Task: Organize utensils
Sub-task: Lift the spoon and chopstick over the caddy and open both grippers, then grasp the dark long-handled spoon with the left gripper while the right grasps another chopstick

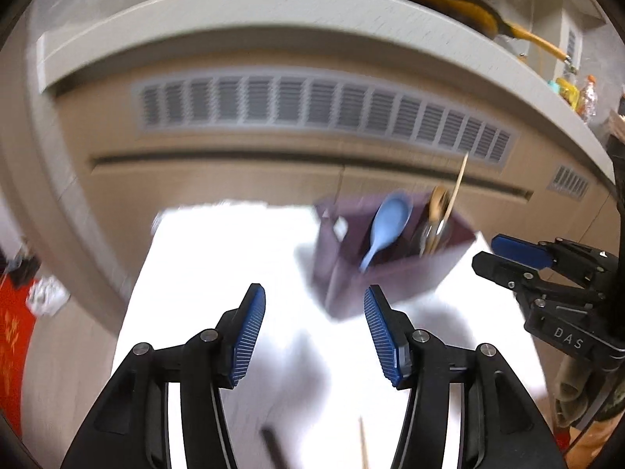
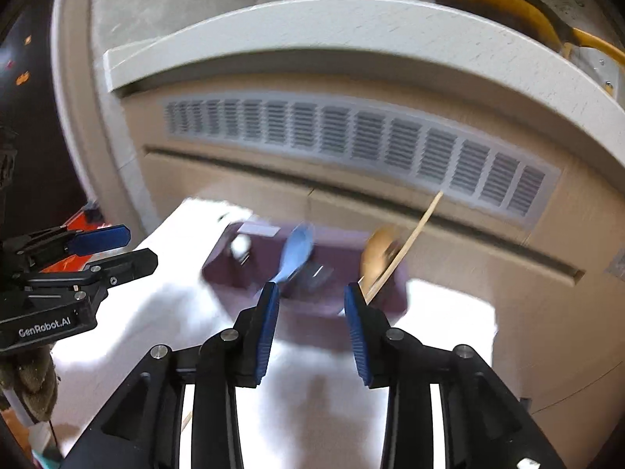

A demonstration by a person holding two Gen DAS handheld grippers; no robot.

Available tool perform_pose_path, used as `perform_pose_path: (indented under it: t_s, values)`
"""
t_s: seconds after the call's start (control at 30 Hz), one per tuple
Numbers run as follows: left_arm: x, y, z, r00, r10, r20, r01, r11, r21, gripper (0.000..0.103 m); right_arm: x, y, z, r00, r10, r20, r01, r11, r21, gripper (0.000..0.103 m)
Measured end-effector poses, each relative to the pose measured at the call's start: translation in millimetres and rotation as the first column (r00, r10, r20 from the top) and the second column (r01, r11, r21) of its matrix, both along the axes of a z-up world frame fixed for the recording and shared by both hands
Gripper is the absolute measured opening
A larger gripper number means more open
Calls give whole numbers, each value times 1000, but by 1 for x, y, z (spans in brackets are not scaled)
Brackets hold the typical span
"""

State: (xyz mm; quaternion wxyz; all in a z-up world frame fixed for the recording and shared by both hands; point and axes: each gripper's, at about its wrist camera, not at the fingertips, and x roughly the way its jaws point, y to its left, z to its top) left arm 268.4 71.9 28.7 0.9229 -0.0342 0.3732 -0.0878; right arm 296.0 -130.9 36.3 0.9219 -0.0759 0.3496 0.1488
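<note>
Biggest first: the counter (image 1: 242,11) w/ its vent grille (image 1: 324,105) fills the background, cabinet fronts below. In front of it you've got the white table (image 1: 218,258), overexposed, and both views are motion-blurred, so fine detail is shaky.

On the table's far side sits the purple utensil holder (image 1: 394,273), divided into compartments, probably so types stay sorted. The blue spoon (image 1: 384,226) leans bowl-up in one slot; a wooden spoon (image 1: 439,199) and a thin chopstick (image 1: 457,191) lean in the slot to its right. Handles down keeps them standing and easy to pull.

Your left gripper (image 1: 314,332) hovers over bare table near the holder, fingers spread wide, nothing between the pads. Your right gripper (image 2: 312,330) is likewise released and empty, aimed at the holder's near wall; the chopstick only looks close to its right pad, I judge it's behind.

Smallest bits: a dark stick (image 1: 273,445) and a pale thin stick (image 1: 365,445) lie on the table's near edge below the left gripper. Those look like what's left to sort, so I'd say you're mid-task w/ both hands free for the next pick.
</note>
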Motion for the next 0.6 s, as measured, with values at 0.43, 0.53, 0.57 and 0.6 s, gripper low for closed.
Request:
perform_pose_path:
  t_s: [0.43, 0.53, 0.57, 0.6]
  values:
    - [-97, 37, -90, 977, 59, -206, -70, 997, -45, 54, -78, 61, -98, 956, 149, -251, -142, 989, 46, 33]
    - [-103, 34, -102, 969, 45, -242, -59, 997, -54, 54, -92, 69, -112, 937, 182, -298, -171, 983, 60, 33]
    - [-102, 32, -105, 967, 43, -250, -57, 997, -51, 54, -95, 74, -116, 932, 192, -308, -186, 981, 49, 33]
    - [-99, 29, -107, 967, 43, -251, -56, 997, -44, 54, -97, 77, -119, 928, 197, -315, -195, 980, 39, 33]
